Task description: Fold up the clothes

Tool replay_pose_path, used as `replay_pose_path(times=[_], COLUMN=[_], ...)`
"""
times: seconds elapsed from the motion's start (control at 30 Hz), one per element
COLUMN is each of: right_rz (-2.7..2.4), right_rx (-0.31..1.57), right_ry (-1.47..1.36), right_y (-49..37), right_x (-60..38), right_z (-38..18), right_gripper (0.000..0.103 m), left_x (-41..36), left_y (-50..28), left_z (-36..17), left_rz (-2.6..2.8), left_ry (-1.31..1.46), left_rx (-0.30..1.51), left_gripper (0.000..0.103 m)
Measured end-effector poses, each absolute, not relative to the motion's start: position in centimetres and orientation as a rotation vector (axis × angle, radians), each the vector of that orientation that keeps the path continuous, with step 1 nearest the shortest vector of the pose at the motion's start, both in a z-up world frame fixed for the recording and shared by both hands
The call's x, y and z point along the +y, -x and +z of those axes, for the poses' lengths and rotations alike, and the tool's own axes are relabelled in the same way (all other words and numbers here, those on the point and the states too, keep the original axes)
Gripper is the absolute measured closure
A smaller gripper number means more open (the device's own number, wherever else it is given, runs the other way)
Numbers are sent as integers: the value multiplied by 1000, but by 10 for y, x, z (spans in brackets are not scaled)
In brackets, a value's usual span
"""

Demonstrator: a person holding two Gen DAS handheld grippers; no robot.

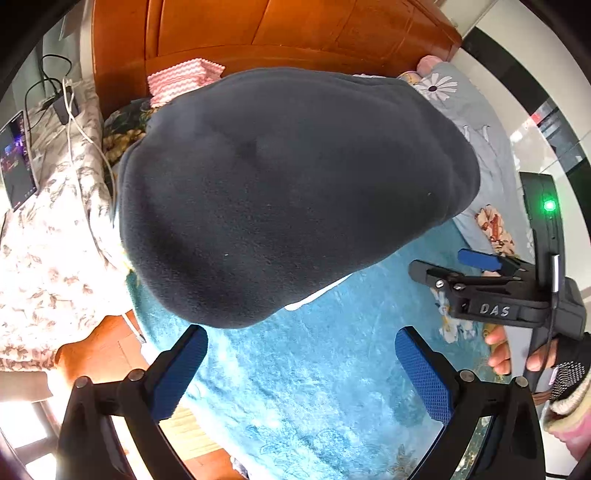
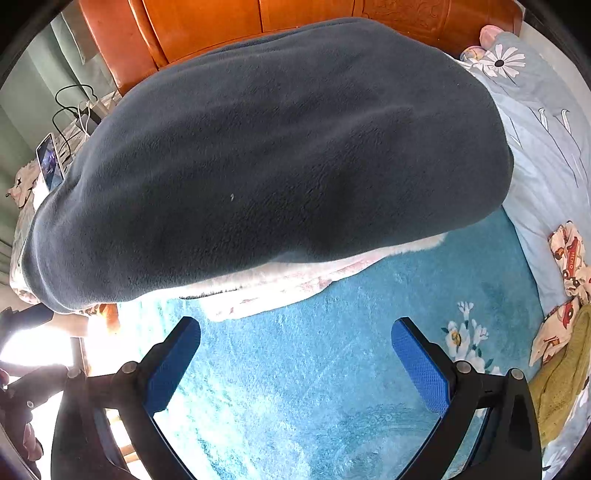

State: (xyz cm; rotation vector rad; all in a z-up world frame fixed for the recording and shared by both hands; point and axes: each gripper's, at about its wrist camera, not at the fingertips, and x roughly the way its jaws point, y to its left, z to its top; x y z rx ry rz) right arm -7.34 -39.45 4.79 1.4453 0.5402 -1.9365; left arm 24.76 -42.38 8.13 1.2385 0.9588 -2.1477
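Note:
A dark grey fleece garment (image 1: 295, 192) (image 2: 273, 162) lies spread on a teal blanket (image 1: 332, 369) (image 2: 332, 350) on the bed. A white and pink layer (image 2: 280, 280) shows under its near edge. My left gripper (image 1: 301, 369) hovers open over the blanket just short of that edge, with nothing between its blue pads. My right gripper (image 2: 295, 362) is open as well, its fingers wide apart and empty, also just short of the near edge. In the left wrist view the right gripper (image 1: 437, 260) appears at the right, held by a gloved hand (image 1: 561, 373).
A wooden headboard (image 1: 258, 33) stands behind the garment. A phone (image 1: 16, 158) and cables (image 1: 66, 99) lie on a floral quilt (image 1: 48, 258) at the left. At the right are a light blue daisy duvet (image 2: 535, 147), a printed cloth (image 2: 569, 266) and an olive garment (image 2: 565, 384).

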Motion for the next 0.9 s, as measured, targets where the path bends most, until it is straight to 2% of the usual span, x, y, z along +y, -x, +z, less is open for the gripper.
replay_pose_path(times=[0.4, 0.9], right_rz=[-1940, -1943], right_rx=[562, 630], right_ry=[-1407, -1333], right_y=[57, 46], right_x=[-400, -411], right_z=[37, 22], right_gripper=[0, 0], left_x=[-414, -408], left_y=[-250, -243], left_z=[78, 46], left_rz=[-2107, -2187], left_ry=[-1144, -1146], left_rx=[714, 661], left_gripper=[0, 0])
